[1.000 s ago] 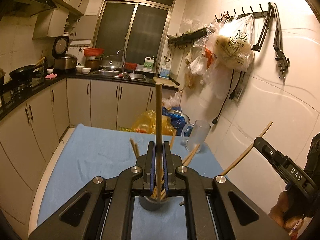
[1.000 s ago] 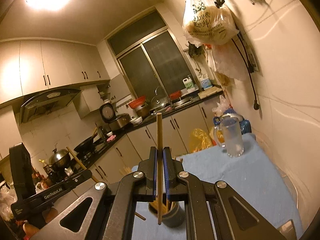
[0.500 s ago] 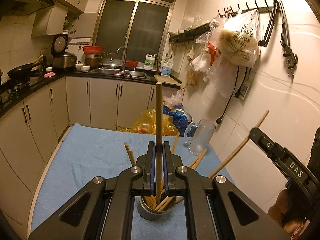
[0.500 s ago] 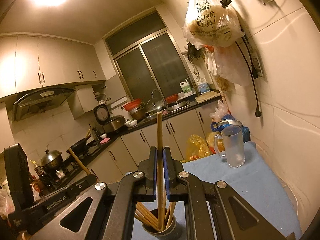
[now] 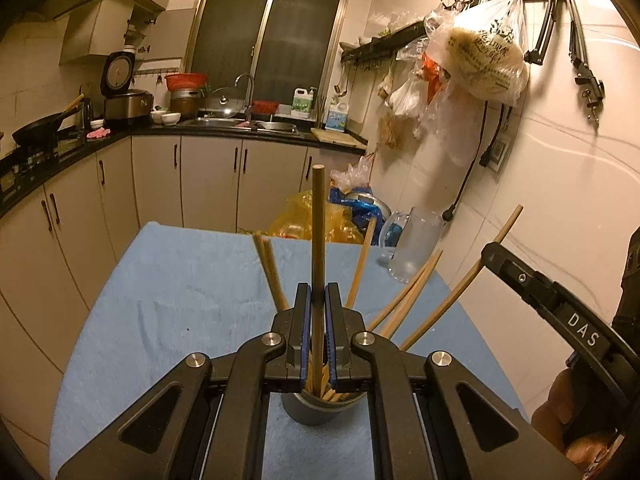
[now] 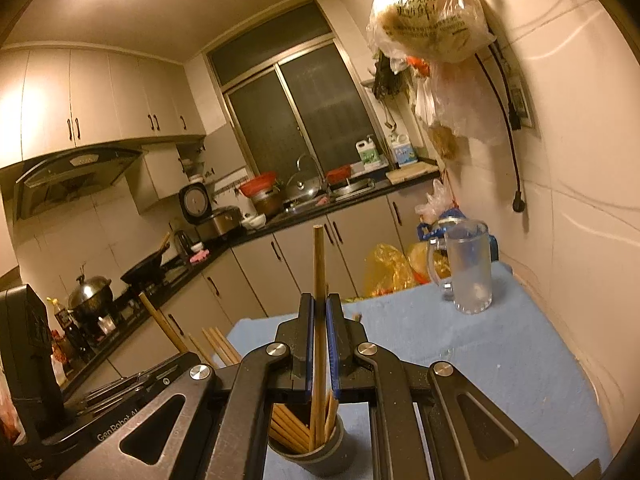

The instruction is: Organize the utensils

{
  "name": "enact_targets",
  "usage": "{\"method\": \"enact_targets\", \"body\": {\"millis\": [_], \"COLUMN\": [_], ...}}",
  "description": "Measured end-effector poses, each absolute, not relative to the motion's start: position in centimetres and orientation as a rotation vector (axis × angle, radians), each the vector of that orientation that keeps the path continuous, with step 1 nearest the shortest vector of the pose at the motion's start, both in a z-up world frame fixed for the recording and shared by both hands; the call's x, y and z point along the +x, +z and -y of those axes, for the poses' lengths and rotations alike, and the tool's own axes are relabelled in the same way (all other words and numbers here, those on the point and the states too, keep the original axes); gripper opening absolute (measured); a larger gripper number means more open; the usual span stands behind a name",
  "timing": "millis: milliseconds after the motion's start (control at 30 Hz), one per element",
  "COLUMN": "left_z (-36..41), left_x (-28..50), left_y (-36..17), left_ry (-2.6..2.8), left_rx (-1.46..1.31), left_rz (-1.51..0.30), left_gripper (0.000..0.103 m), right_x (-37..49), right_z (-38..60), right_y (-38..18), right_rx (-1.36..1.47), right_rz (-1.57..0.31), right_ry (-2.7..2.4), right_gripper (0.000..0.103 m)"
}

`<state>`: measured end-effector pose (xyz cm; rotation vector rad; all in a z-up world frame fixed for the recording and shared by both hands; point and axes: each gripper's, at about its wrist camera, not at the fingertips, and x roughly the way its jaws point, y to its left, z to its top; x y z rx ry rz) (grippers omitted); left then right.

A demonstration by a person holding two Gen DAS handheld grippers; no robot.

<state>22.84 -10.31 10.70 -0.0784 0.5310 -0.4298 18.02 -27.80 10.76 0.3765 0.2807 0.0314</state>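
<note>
My left gripper [image 5: 318, 294] is shut on a wooden chopstick [image 5: 319, 224] that stands upright, its lower end inside the grey cup [image 5: 320, 408]. Several chopsticks lean out of that cup. At the right edge of this view my right gripper [image 5: 485, 258] holds a slanted chopstick [image 5: 460, 292] over the cup. In the right wrist view, the right gripper [image 6: 319, 306] is shut on its chopstick [image 6: 319, 264], whose tip sits in the grey cup [image 6: 308, 454]. The left gripper [image 6: 180, 360] shows at the lower left with its chopstick [image 6: 160, 320].
The cup stands on a table with a blue cloth [image 5: 180, 292]. A glass mug [image 5: 416, 248] stands at the table's far right corner near the wall. Beyond the table are plastic bags [image 5: 312, 220] on the floor, and the kitchen cabinets and counter.
Both grippers have come down toward the cup with their chopsticks. The chopsticks' lower ends, above the cup's mouth before, now reach inside it. The cup looks larger and closer.
</note>
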Motion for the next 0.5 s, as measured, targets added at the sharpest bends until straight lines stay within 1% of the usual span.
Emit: {"method": "enact_targets", "body": {"millis": [333,500], "left_z": [9.8,9.6], "left_x": [22.8,22.7], "left_y": [8.6,8.5], "left_ry": [-0.418,-0.414], "left_rx": [-0.083,-0.087], "left_rz": [-0.561,-0.560], "left_gripper": [0.006,0.006], "right_x": [18.7,18.8], "right_z": [26.7,26.4], "right_y": [8.2,7.7], "right_rx": [0.361,0.349], "right_rz": [-0.351,-0.374], "right_ry": [0.038,0.038], "right_gripper": [0.007,0.008]}}
